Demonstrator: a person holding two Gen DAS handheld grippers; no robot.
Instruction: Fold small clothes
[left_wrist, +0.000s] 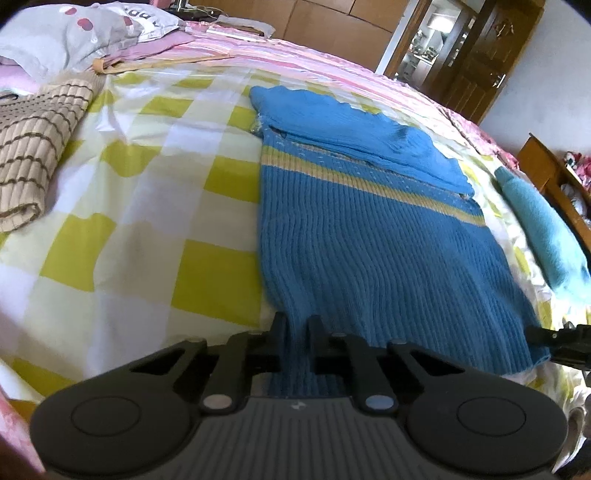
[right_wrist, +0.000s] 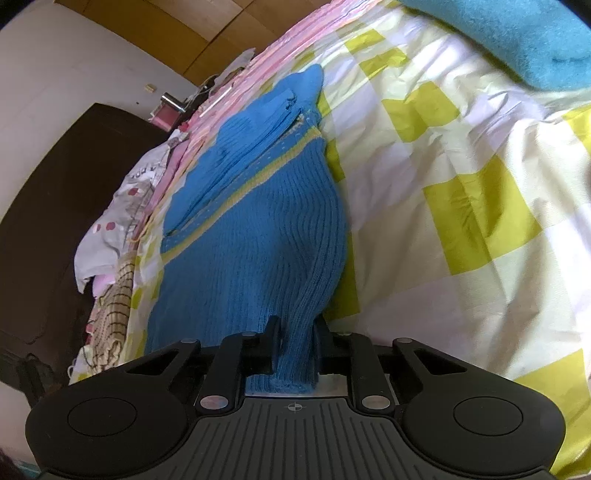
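A bed (left_wrist: 155, 206) with a yellow-and-white checked sheet carries a blue ribbed sweater (left_wrist: 369, 236) laid flat, sleeves folded across its chest, hem at the near edge. A folded teal cloth (left_wrist: 543, 236) lies towards the right edge. The left gripper (left_wrist: 297, 325) and right gripper (right_wrist: 297, 328) each pinch the sweater's hem.

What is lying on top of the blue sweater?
A blue sleeve lies folded across the upper part of the blue knitted sweater, above its yellow stripe. What the sleeve covers cannot be seen.
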